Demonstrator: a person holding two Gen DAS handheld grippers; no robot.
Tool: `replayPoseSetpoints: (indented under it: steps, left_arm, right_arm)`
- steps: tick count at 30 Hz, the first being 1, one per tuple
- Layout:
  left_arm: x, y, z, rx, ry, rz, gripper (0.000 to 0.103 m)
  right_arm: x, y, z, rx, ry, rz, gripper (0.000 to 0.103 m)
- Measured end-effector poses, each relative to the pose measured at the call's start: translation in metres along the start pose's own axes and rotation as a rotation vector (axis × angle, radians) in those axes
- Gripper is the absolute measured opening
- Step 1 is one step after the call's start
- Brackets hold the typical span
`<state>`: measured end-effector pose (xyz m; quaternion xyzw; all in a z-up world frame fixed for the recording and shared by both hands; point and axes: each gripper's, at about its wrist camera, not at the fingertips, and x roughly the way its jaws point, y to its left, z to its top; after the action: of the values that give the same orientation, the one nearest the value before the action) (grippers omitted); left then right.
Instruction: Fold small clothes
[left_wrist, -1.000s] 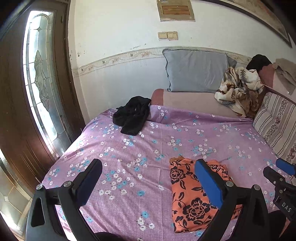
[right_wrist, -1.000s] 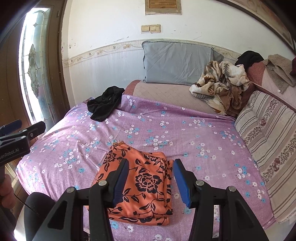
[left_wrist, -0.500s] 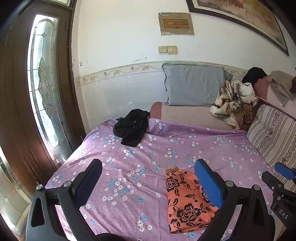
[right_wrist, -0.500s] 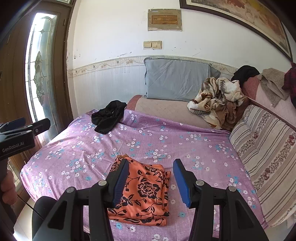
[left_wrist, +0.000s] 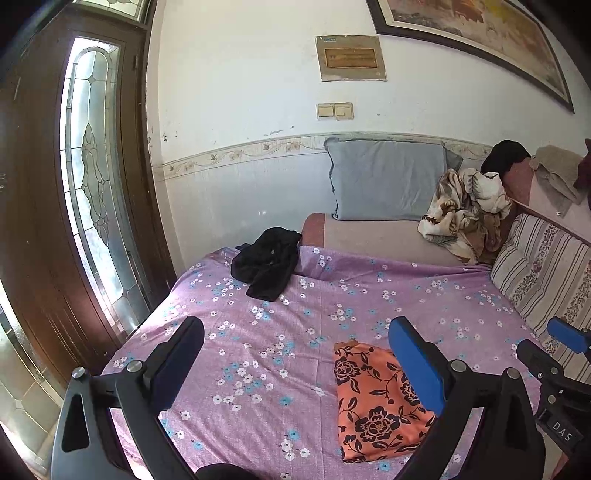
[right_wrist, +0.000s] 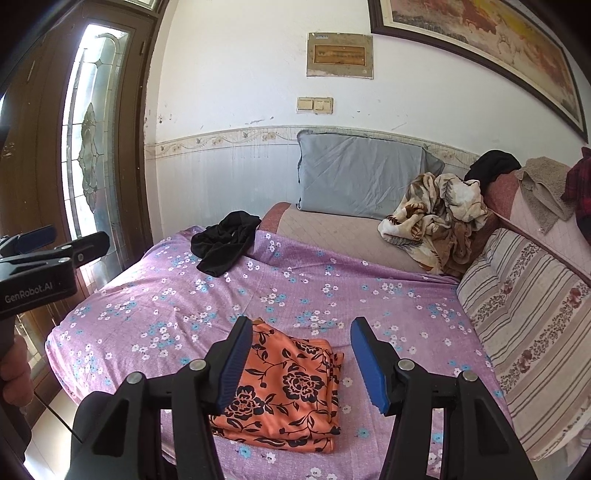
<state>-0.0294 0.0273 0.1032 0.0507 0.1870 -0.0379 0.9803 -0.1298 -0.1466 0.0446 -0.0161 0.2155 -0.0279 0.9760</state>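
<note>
A folded orange garment with black flowers (right_wrist: 288, 391) (left_wrist: 376, 402) lies flat near the front edge of the purple flowered bed sheet (right_wrist: 332, 291). My right gripper (right_wrist: 301, 363) hovers above and in front of it, jaws opening with nothing between them. My left gripper (left_wrist: 295, 369) hangs wide open over the sheet to the garment's left, also empty. A crumpled black garment (left_wrist: 267, 264) (right_wrist: 225, 247) lies at the sheet's far left, away from both grippers.
A grey pillow (left_wrist: 388, 179) leans on the back wall, with a crumpled beige patterned blanket (left_wrist: 465, 206) beside it. A striped cushion (right_wrist: 528, 317) lines the right side. A wooden door with leaded glass (left_wrist: 88, 177) stands left of the bed.
Both grippers have risen and pulled back from the folded orange garment, which now looks smaller and lower in both views. The right jaws have spread a little wider.
</note>
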Motion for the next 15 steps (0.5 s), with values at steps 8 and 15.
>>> replayPoseSetpoints:
  steps: [8,15]
  left_arm:
    - [-0.0092,-0.0049,0.0066,0.004,-0.018,0.017,0.100]
    - [-0.0069,-0.0092,0.0063,0.015,-0.003,0.006,0.100]
  right_arm:
    - [-0.0078,-0.0048,0.0058,0.011,-0.022,0.004,0.060]
    - [-0.0075,-0.0094,0.0054,0.034,-0.013,0.002,0.060]
